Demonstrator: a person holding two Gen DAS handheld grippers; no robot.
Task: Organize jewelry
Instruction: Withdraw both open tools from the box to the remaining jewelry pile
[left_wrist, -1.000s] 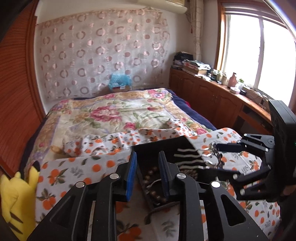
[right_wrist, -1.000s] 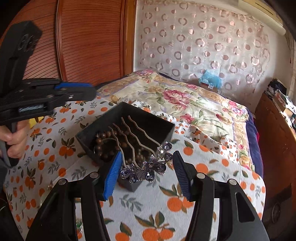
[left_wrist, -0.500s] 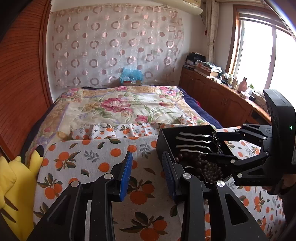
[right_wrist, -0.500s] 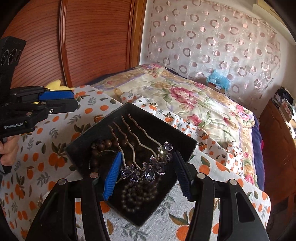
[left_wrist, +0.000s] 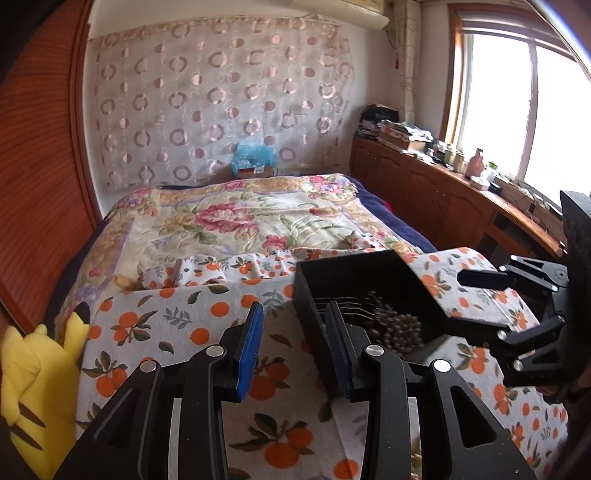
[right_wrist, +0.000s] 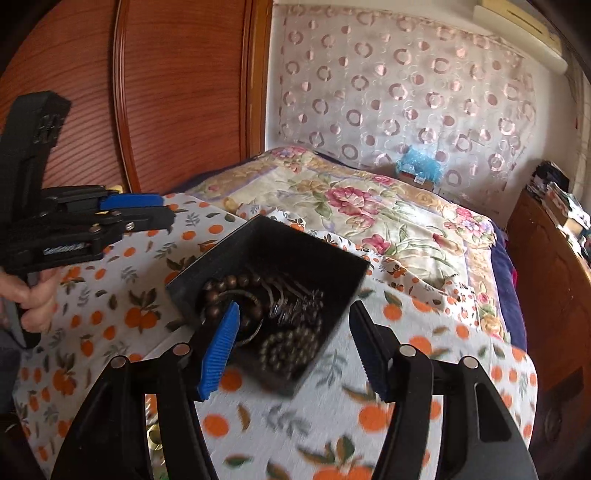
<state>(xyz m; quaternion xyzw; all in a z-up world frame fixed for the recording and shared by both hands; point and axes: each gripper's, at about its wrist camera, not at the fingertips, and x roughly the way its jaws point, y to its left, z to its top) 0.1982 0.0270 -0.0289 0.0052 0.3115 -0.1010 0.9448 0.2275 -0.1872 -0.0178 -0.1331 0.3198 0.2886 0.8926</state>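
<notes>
A black open box (right_wrist: 273, 258) sits on the orange-print cloth (right_wrist: 280, 432); it also shows in the left wrist view (left_wrist: 354, 280). Inside lie brown bead bracelets (right_wrist: 225, 288), smaller dark beads (right_wrist: 288, 347) and a wavy-pronged hair comb (right_wrist: 291, 299). My right gripper (right_wrist: 291, 350) is open and empty, its jaws straddling the box's near end. My left gripper (left_wrist: 293, 343) is open and empty over the cloth, just left of the box. Each gripper shows in the other's view, the right (left_wrist: 480, 302) and the left (right_wrist: 140, 214).
A flowered quilt (left_wrist: 236, 221) covers the bed behind the cloth. A yellow plush toy (left_wrist: 29, 387) lies at the left edge. Wooden cabinets (left_wrist: 424, 192) with clutter run along the right under the window. A wood panel wall (right_wrist: 147, 92) stands at the left.
The hair comb, held between my right jaws before, now lies in the box and the right jaws stand wider. My left gripper has drawn back left of the box.
</notes>
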